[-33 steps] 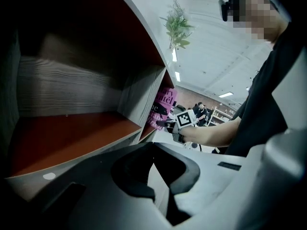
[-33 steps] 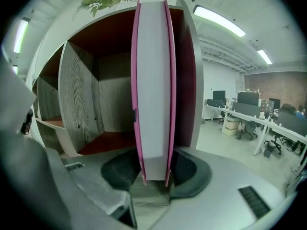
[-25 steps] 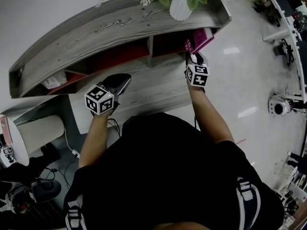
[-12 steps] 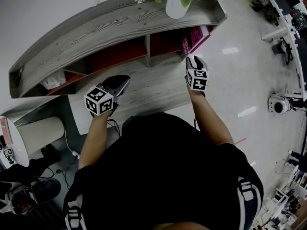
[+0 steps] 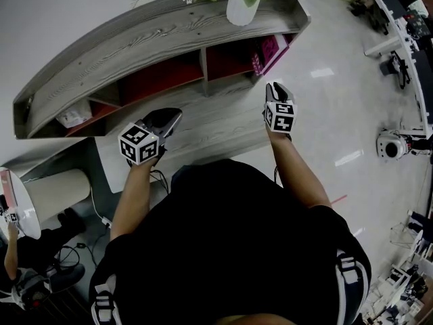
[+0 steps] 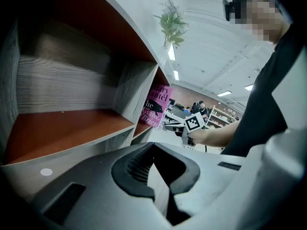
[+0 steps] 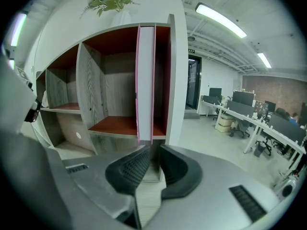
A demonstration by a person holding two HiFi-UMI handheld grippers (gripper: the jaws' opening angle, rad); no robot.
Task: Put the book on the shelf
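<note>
In the right compartment of the shelf (image 5: 155, 32): book (image 5: 267, 51) upright, unpropped.
Near it, right gripper (image 5: 276, 87) with jaws just closing narrow on nothing; left gripper (image 5: 172, 116) parted, empty. Could topple sideways if brushed on withdrawal.

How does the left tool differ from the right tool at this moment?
The left tool has jaws wide apart; the right tool holds its jaws narrower, having just been closing on nothing. The left tool faces an empty compartment; the right tool faces the pink book standing in the shelf. Both hold nothing.
</note>
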